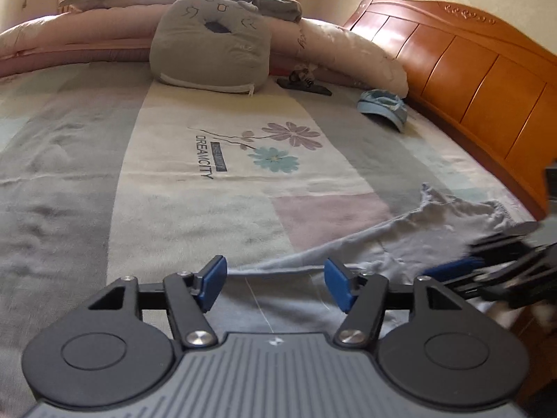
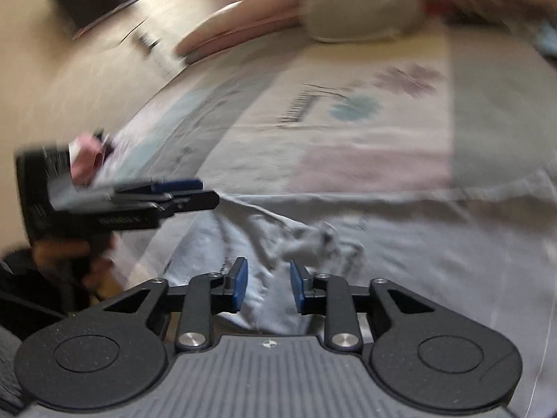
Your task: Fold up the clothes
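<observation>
Left view sharp on wooden headboard (image 1: 463, 80), right view blurred, pale grey garment (image 1: 400, 240) rumpled on bed (image 1: 104, 181), left tool (image 1: 275, 285) and right tool (image 2: 268, 285) both agape, empty.

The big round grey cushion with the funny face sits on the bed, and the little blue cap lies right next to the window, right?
Not quite. The grey cushion does sit on the bed, but the blue cap lies beside the orange wooden headboard, as the left wrist view shows.
</observation>
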Tool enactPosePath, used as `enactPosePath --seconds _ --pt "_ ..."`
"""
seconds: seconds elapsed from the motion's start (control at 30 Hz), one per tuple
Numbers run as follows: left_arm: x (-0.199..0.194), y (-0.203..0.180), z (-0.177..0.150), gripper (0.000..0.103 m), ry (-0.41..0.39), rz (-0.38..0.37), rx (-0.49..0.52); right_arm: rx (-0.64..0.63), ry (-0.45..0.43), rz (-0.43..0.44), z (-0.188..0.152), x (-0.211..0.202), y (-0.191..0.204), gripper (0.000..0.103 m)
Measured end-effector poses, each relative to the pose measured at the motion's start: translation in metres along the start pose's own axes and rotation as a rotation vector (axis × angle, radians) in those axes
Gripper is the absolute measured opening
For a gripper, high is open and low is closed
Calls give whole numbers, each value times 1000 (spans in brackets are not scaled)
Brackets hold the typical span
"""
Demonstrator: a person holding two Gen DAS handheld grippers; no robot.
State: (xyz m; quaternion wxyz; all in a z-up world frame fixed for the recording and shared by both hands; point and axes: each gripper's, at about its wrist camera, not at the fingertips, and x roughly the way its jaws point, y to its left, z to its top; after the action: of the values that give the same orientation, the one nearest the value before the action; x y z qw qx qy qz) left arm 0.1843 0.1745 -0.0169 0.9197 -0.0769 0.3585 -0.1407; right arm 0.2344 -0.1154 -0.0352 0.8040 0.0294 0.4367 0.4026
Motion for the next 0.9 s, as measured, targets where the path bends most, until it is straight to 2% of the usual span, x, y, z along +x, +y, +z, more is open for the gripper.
enactPosePath --seconds 0.1,0.23,0.33,0.4,0.47,0.5,0.57,0.7,0.77,0.9 --pt "-4 0 -13 64 42 -17 -43 -101 38 -7 0 20 8 37" --pt "3 1 -39 63 131 -10 -110 -162 54 -30 -10 33 7 38" --pt "-8 -4 -36 63 106 3 -94 -133 48 -30 -9 29 6 39" --pt "-17 -5 -31 65 63 -34 -98 -152 46 -44 -7 24 9 43" --pt "-13 -3 -33 65 93 -63 -129 -187 36 -61 -8 19 13 51" --pt "-10 -1 -35 65 108 -76 -144 -190 37 -66 -9 17 13 51" --pt "2 2 -42 65 181 -55 -174 -183 44 -80 -12 15 10 52" --pt "-4 -5 -33 66 156 -19 -151 -133 44 -131 -17 1 -2 57" --pt "-5 -11 -24 66 137 6 -116 -105 15 -163 -20 -13 -11 70" --pt "4 -27 -9 67 114 22 -56 -53 -5 -306 -29 -37 -40 80"
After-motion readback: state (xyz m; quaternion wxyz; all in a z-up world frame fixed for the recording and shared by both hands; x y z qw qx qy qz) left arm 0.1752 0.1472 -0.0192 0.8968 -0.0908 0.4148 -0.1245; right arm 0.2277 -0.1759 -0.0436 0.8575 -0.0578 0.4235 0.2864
